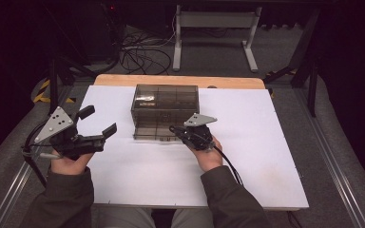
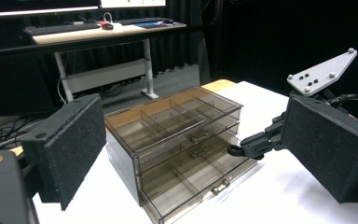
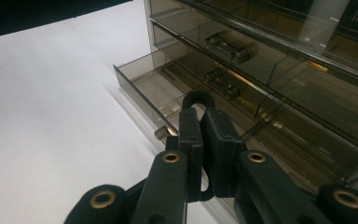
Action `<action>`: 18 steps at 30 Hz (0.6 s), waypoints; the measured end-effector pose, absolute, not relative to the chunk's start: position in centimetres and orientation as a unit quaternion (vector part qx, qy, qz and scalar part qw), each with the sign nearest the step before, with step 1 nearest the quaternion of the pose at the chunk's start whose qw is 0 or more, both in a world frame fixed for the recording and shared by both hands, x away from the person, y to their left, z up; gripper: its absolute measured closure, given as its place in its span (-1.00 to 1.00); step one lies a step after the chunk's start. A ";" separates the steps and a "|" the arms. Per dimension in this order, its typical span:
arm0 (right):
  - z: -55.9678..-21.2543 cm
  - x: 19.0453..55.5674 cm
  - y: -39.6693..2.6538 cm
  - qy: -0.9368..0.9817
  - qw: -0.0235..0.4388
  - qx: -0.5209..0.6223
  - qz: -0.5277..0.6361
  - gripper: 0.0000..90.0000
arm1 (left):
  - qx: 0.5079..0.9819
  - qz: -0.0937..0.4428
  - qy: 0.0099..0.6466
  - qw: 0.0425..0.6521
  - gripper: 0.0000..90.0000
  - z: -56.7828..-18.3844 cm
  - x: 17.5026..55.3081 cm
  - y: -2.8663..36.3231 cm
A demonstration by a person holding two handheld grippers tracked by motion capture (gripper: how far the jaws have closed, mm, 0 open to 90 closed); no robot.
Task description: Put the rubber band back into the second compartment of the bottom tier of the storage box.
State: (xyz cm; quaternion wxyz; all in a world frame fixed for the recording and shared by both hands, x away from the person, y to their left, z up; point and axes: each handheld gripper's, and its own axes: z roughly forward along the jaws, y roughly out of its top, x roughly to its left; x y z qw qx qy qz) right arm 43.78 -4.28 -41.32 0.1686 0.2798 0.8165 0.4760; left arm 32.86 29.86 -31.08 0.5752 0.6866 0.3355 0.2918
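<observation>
Standing near the far middle of the white table [image 1: 266, 156], the smoky three-drawer box [image 1: 165, 111] has its bottom drawer [image 3: 168, 100] pulled partly out toward the person. The right gripper [image 1: 175, 129] sits at the box's front, its tips at the level of the drawers. Its jaws are pressed together, and nothing can be seen pinched between them; in the right gripper view the closed tips hover just above the open drawer, near its front wall and close under the middle drawer's handle [image 3: 221, 84]. The bottom drawer's own handle [image 2: 220, 187] lies lower and nearer the person than the tips.

The left gripper [image 1: 98, 122] waits well to the left of the box, jaws spread wide and empty, pointing across at the box's side. Its padded fingers [image 2: 67, 149] frame the box in the left gripper view, apart from it.

The drawers slide along one line, from the box's back toward the person, and the right gripper lies on that line, straight in front of the drawer faces. It is clearly the nearer hand. Any push or pull on a drawer would likely go along this axis, with the left gripper placed to steady the box from the side.
</observation>
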 end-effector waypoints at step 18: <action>-41.9 45.5 -2.4 0.823 0.161 0.281 0.467 0.90 | 0.686 0.290 0.335 0.577 -0.83 -31.1 32.9 30.0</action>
